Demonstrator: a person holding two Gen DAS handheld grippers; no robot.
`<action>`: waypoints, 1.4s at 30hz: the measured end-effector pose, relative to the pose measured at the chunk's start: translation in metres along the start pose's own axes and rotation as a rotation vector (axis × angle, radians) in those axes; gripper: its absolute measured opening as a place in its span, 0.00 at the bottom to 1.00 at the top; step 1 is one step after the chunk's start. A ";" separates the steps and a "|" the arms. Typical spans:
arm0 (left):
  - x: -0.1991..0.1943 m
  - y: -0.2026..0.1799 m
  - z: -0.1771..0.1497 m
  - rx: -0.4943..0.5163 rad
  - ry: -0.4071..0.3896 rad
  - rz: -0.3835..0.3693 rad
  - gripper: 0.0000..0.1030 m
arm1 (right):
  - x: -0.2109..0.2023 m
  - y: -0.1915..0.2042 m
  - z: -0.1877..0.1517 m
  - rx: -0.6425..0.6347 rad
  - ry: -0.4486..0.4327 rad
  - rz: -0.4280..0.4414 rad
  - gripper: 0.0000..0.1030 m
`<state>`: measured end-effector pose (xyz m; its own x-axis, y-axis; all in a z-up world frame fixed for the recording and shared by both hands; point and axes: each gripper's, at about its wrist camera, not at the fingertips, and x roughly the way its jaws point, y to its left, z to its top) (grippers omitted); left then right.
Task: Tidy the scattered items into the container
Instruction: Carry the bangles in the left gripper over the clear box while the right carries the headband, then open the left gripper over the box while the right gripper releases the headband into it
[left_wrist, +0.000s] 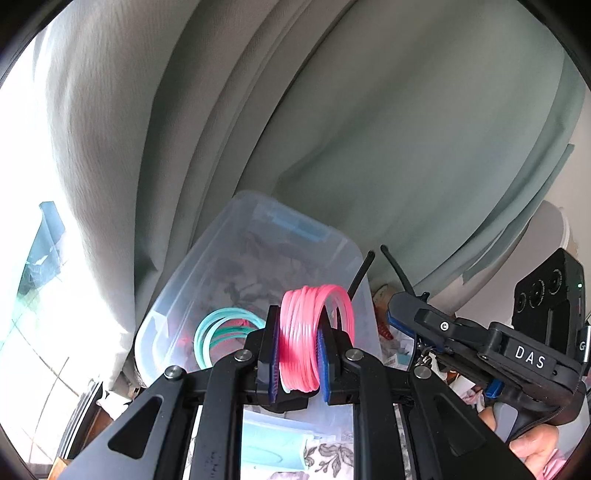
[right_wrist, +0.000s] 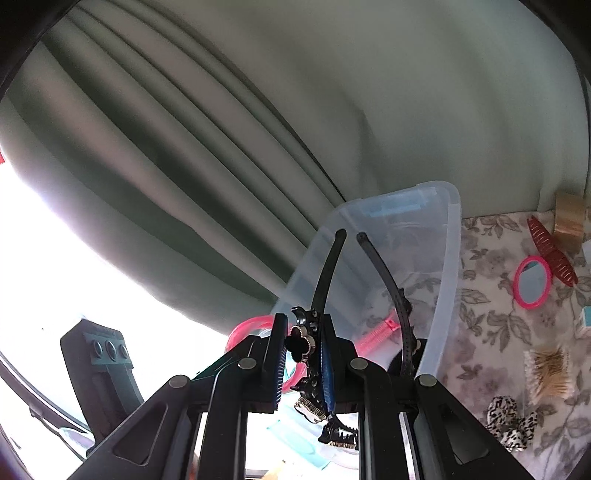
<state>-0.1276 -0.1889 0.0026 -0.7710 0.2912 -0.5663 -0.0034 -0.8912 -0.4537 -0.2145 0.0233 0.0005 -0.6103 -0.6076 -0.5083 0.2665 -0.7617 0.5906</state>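
Grey curtains hang behind a floral-covered surface (right_wrist: 491, 332). Pink bangles (left_wrist: 299, 339) are gripped by the left hand-held gripper (left_wrist: 298, 356), a black headband (right_wrist: 314, 332) by the right hand-held gripper (right_wrist: 303, 363), both just before the clear container (left_wrist: 207, 295). Teal bangles (left_wrist: 225, 325) are already inside; a mirror (right_wrist: 532, 282) and clips are left to the right.

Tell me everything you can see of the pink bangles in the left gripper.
The pink bangles are a stack of thin, glossy, translucent rings, plastic by the look of them, bunched side by side. They stand on edge, pinched across the bunch between the blue pads of the left gripper, with one or two rings splayed out to the right. They hang above the clear plastic container, not yet inside it, where teal bangles already lie.
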 end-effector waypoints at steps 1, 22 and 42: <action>0.001 0.000 -0.001 0.001 0.004 0.001 0.17 | 0.001 0.000 -0.001 -0.008 0.005 -0.007 0.18; 0.030 0.006 -0.020 -0.004 0.105 0.046 0.18 | 0.034 -0.017 -0.023 -0.029 0.113 -0.128 0.21; 0.039 0.010 -0.021 -0.023 0.111 0.052 0.28 | 0.033 -0.017 -0.029 -0.029 0.147 -0.182 0.40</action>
<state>-0.1443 -0.1792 -0.0378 -0.6945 0.2824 -0.6617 0.0508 -0.8982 -0.4367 -0.2176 0.0102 -0.0441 -0.5353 -0.4842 -0.6921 0.1850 -0.8667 0.4633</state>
